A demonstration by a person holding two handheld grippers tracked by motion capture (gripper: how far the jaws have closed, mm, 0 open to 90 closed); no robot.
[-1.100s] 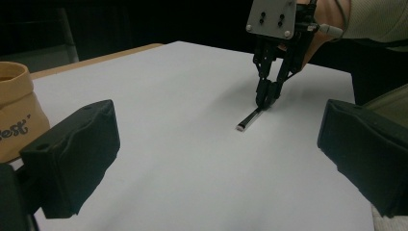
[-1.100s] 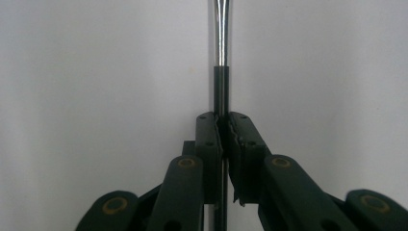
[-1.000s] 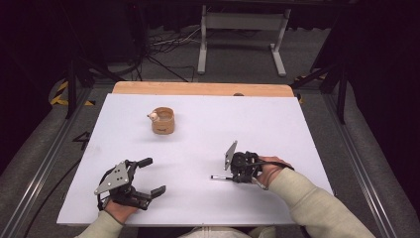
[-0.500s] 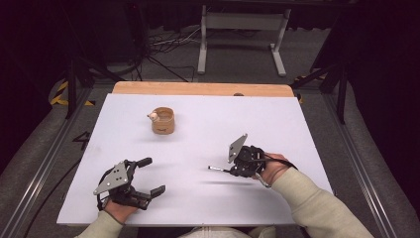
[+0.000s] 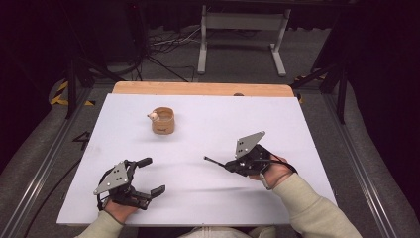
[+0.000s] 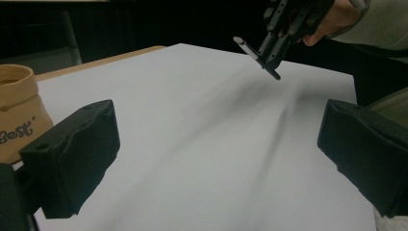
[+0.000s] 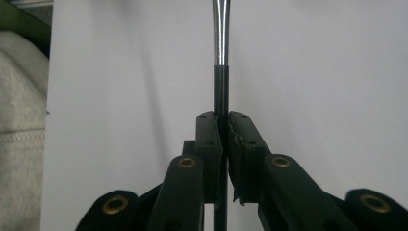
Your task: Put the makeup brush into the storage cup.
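Note:
A tan paper cup with a small pale thing at its rim stands at the table's far left; in the left gripper view the cup is at the left edge. My right gripper hovers over the right middle of the table, shut on a slim tool that points left. In the right gripper view the jaws clamp the tool's black handle, and its metal shaft runs up beyond them. My left gripper rests near the front left edge, open and empty, its jaws wide apart.
The white table top has a wooden strip along its far edge. Beyond it stand a metal frame and cables on the dark floor. The right gripper with its tool also appears in the left gripper view.
My right gripper has lifted and drifted a little farther back and right with the tool, which now points left above the table. The left gripper has stayed put.

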